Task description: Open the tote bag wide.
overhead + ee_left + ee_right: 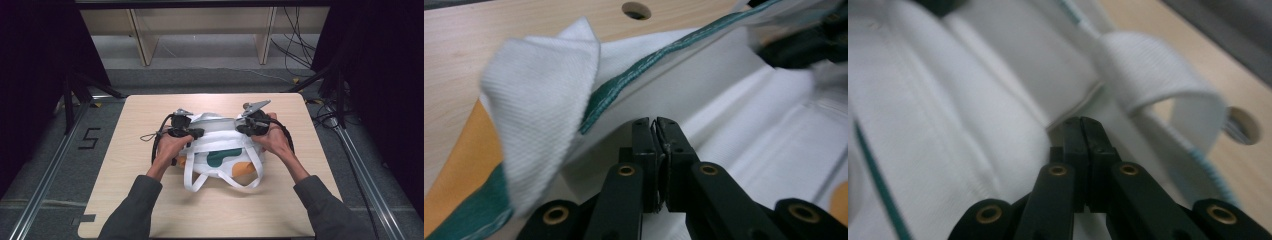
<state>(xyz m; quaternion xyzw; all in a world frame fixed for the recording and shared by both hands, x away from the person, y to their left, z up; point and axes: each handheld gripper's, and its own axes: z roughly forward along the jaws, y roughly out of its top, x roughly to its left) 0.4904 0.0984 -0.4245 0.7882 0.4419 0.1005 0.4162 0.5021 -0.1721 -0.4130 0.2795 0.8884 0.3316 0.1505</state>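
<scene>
A white cloth tote bag (220,155) with green and orange patches lies on the wooden table (150,200), its two white handles (222,182) looped toward me. My left gripper (200,132) sits at the bag's far left rim and my right gripper (240,127) at the far right rim. In the left gripper view the gripper (655,122) is shut with a thin fold of white fabric between the jaws, beside a green-trimmed edge (634,75) and a handle strap (539,115). In the right gripper view the gripper (1081,122) is shut at a fabric edge, near a strap loop (1158,75).
A round hole in the tabletop (636,10) lies just past the bag. Beyond the table's far edge stand pale wooden shelving legs (145,45) and loose cables (295,45). Metal rails (45,175) and dark curtains flank both sides.
</scene>
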